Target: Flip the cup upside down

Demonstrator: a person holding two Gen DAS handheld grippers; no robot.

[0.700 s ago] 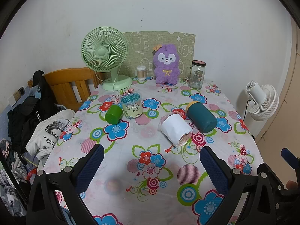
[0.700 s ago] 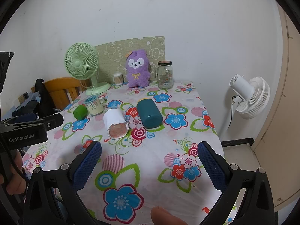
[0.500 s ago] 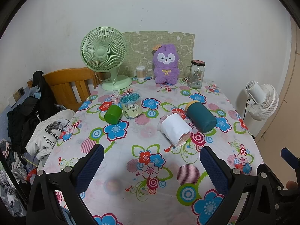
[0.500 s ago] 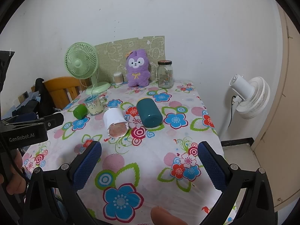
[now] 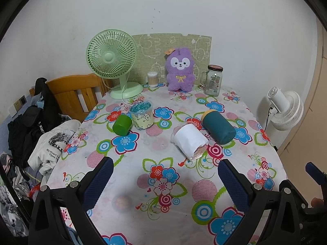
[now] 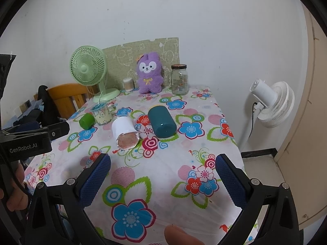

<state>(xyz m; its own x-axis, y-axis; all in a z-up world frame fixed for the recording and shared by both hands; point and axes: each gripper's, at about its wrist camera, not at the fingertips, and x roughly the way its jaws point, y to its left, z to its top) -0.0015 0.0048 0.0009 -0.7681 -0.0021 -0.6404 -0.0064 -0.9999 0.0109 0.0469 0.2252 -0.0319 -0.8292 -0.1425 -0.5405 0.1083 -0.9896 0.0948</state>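
— Cups on the flowered table (image 5: 163, 183)?

— Three lying on their sides, placed here by the purple plush (image 5: 179, 69) at the far edge. Teal cup (image 5: 217, 127) nearer than the plush and slightly to its right, base toward the cameras. White paper cup (image 5: 190, 140) just beside the teal one, on its left, possibly touching; cannot tell for sure. Small green cup (image 5: 122, 125) nearer than the plush and well to its left, touching or almost touching an upright clear cup (image 5: 141, 115) holding blue clips.

— And the grippers?

— Left gripper (image 5: 163, 183) spread wide, holding nothing, hovering over the near end of the table, far from the plush. Right gripper (image 6: 163, 181) likewise wide apart and empty, well short of the cups.

— Anything else near the plush?

— Green desk fan (image 5: 112, 61) to its left, cotton-swab pot (image 5: 152, 79) between the two, glass jar (image 5: 213, 80) to its right. White floor fan (image 6: 269, 102) off the table, further right.
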